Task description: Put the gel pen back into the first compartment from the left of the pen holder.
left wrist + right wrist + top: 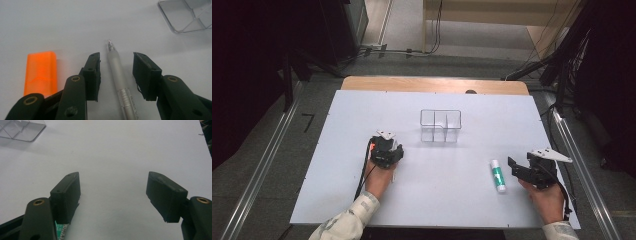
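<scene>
A big white table (337, 150) fills the scene. A clear plastic box (440, 125) with little rooms inside stands near the middle, a bit toward the far side. The left gripper (388, 159) sits just left of the middle, held by a hand (378, 181) in a patterned sleeve that comes up from the near edge. It points down at the table. In the left gripper view, its jaws stand partly apart with a frosted pen (119, 77) lying flat between them. The pads (92, 75) are close on both sides but do not press on the pen. The pen's tip points away toward the far side. Its grey grip part has small dark writing, too tiny to read. An orange block (41, 72) lies just left of the jaws. The right gripper (524, 169) is near the right edge, held low by the other hand (547, 200), and points left. Its jaws are spread wide over bare table. A white and green tube (497, 175) lies just left of it, and its green label has white letters that are too blurred to read.
</scene>
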Demonstrator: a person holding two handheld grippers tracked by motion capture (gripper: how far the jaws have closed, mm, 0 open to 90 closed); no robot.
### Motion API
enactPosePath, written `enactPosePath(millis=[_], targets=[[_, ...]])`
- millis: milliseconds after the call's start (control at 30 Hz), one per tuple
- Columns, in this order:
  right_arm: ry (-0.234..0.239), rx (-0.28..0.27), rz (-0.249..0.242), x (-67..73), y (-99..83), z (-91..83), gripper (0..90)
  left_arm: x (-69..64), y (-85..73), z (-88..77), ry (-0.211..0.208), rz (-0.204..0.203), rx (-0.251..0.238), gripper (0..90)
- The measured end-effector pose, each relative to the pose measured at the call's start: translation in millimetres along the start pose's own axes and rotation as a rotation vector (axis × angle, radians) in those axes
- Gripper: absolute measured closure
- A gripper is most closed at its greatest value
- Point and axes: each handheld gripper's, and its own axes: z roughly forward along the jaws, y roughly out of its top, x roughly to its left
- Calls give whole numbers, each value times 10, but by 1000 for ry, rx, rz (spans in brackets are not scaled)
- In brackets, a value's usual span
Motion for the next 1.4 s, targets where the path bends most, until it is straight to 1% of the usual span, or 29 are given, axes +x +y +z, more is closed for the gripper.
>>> enactPosePath(millis=[67, 167, 233, 300, 433, 733, 933, 1033, 1133, 1267, 1400], targets=[[0, 1, -1, -1, 0, 0, 263, -19, -8, -1, 14, 11, -2, 599], [-1, 2, 0, 0, 0, -1, 265, -34, -20, -8, 28, 15, -3, 661], [2, 0, -2, 2, 0, 1, 265, -39, -27, -10, 20, 15, -6, 687], [1, 2, -2, 5, -1, 1, 266, -36, -25, -14, 7, 12, -3, 689], [1, 3, -2, 6, 0, 3, 266, -35, -28, -16, 9, 13, -3, 766], [1, 9, -4, 12, -2, 9, 266, -50, -30, -19, 0, 7, -3, 801], [1, 9, -3, 12, -2, 11, 267, -49, -23, -32, -29, -10, 2, 806], [1, 9, -4, 10, -3, 8, 267, -74, -16, -50, -33, -10, -11, 807], [-1, 8, -4, 7, -3, 9, 267, -88, 1, -83, -27, 3, -24, 808], [1, 9, -7, 9, -4, 9, 267, -97, 36, -141, -52, -5, -34, 809], [1, 11, -7, 13, -4, 12, 267, -118, 54, -176, -67, 3, -43, 810]])
